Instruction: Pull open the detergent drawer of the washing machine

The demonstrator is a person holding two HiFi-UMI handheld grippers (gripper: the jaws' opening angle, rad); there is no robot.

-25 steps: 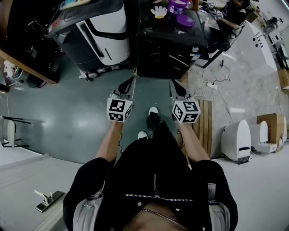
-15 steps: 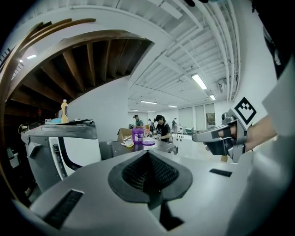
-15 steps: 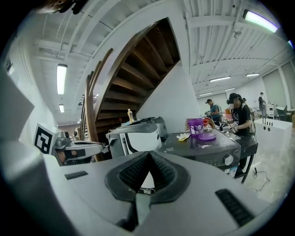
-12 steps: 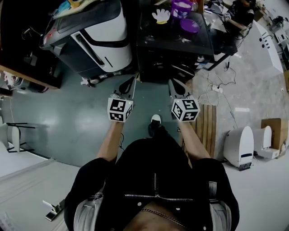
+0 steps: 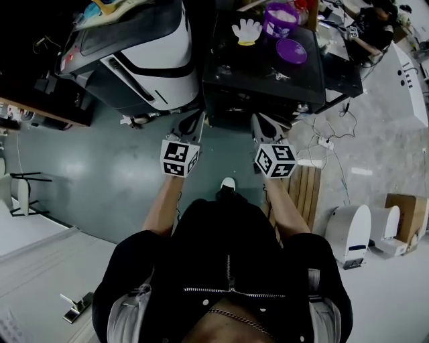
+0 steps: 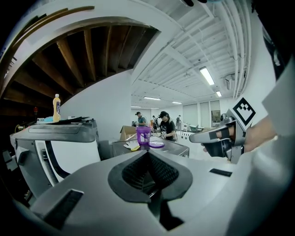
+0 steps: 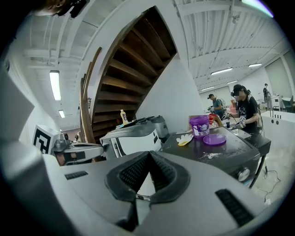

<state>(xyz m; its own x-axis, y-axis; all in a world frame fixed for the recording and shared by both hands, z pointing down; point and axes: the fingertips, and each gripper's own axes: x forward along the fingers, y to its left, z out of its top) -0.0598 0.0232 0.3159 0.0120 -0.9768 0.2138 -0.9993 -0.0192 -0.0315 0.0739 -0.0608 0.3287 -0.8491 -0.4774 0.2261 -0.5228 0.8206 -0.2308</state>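
Observation:
The dark washing machine (image 5: 261,74) stands ahead of me, its top and a strip of its front showing in the head view. In the right gripper view the washing machine (image 7: 221,152) shows a round knob (image 7: 243,174) on its front corner; I cannot make out the detergent drawer in any view. My left gripper (image 5: 191,127) and right gripper (image 5: 263,124) are held side by side in the air, short of the machine's front. Both are shut with nothing between the jaws, as the left gripper (image 6: 147,154) and right gripper (image 7: 149,154) show in their own views.
A grey and white appliance (image 5: 141,53) stands left of the washing machine. A purple bucket (image 5: 281,19), a purple lid (image 5: 291,50) and a glove (image 5: 247,30) lie on the machine's top. Cables (image 5: 322,144), a wooden pallet (image 5: 310,187) and white units (image 5: 350,231) are at the right. People (image 7: 242,110) work behind.
The person has walked forward: both machines have slid lower and closer in the head view. Both grippers kept level, side by side and shut.

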